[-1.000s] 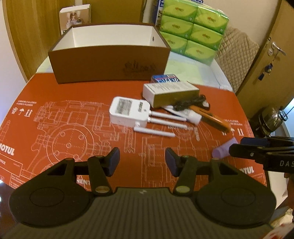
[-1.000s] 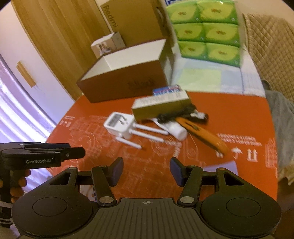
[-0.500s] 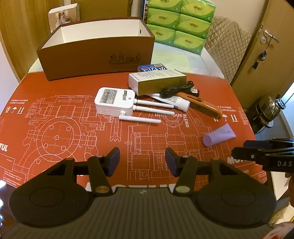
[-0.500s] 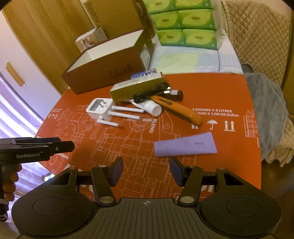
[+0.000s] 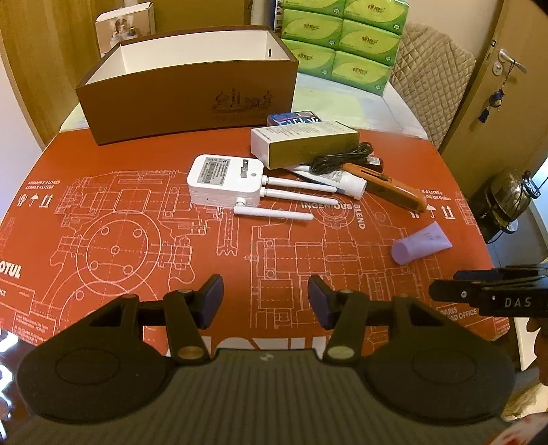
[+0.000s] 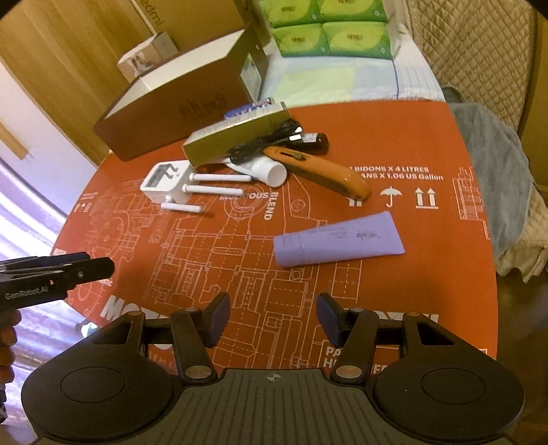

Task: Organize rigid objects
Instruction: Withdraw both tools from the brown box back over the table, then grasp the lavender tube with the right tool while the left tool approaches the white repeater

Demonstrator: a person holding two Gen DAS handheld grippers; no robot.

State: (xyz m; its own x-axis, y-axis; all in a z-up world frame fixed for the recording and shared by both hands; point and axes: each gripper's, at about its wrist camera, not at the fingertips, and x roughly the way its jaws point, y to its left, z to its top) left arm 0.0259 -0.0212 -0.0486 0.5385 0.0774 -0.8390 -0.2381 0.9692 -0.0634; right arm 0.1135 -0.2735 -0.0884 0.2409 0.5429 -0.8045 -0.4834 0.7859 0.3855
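Note:
A white router (image 5: 224, 179) (image 6: 164, 181) with three antennas lies mid-mat. Behind it lie a gold-and-white box (image 5: 303, 143) (image 6: 233, 135), a black cable (image 5: 342, 157), a white tube (image 6: 267, 171), an orange utility knife (image 5: 387, 186) (image 6: 318, 171) and a blue box (image 5: 296, 118). A purple tube (image 5: 421, 243) (image 6: 339, 239) lies nearer, on the right. An open brown box (image 5: 188, 99) (image 6: 178, 102) stands at the back. My left gripper (image 5: 265, 303) and right gripper (image 6: 270, 320) are open and empty above the mat's near edge.
The orange printed mat (image 5: 120, 239) covers a round table. Green tissue packs (image 5: 342, 44) and a small carton (image 5: 123, 24) stand behind the brown box. A quilted chair (image 6: 479, 51) with a grey cloth (image 6: 493, 164) is at the right; a door (image 5: 507, 68) is beyond.
Both grippers have drawn back and risen, so more of the mat and the purple tube show. The objects have not moved. Both stay open.

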